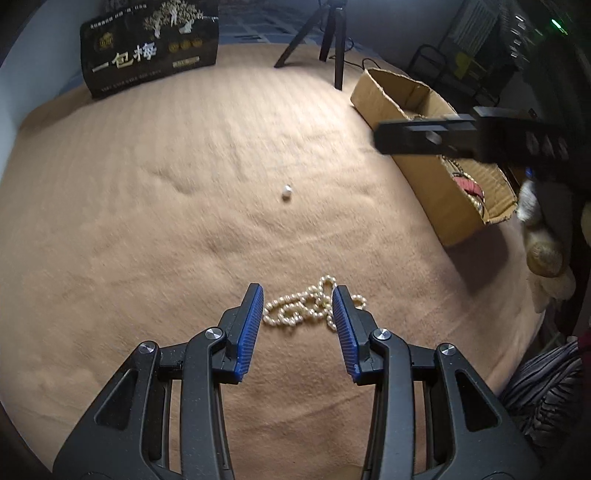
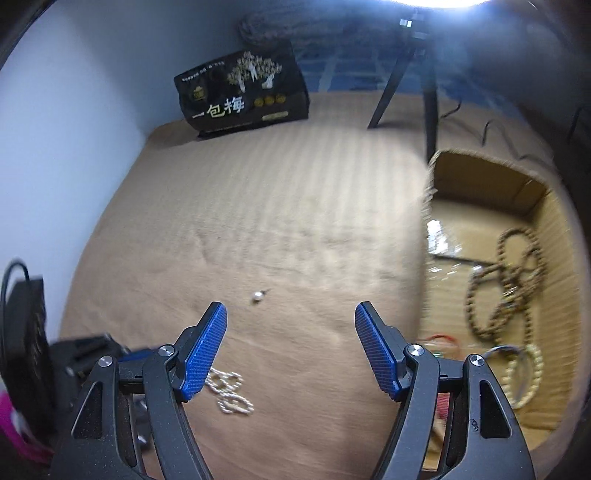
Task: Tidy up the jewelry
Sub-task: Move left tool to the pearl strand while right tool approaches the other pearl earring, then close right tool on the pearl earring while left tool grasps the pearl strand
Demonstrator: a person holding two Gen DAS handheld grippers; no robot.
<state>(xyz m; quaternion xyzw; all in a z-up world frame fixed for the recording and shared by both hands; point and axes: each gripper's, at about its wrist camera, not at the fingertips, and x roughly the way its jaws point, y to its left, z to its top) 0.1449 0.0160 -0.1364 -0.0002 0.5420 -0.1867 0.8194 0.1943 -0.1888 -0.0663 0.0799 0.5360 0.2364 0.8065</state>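
A white pearl necklace (image 1: 314, 306) lies bunched on the tan blanket, right between the tips of my open left gripper (image 1: 298, 295), which is not closed on it. The necklace also shows in the right wrist view (image 2: 231, 393), beside the left finger. A single pearl earring (image 1: 287, 192) lies farther out on the blanket and shows in the right wrist view (image 2: 257, 296). My right gripper (image 2: 291, 314) is open and empty above the blanket, beside the cardboard box (image 2: 554, 258). The box holds a brown bead necklace (image 2: 506, 284) and a pale bead bracelet (image 2: 526, 376).
A black printed bag (image 1: 147, 48) stands at the far edge against the wall. A black tripod (image 1: 328, 33) stands behind the box (image 1: 424, 173). The right gripper's body (image 1: 480, 134) hangs over the box. A striped cloth (image 1: 546, 384) lies at the right.
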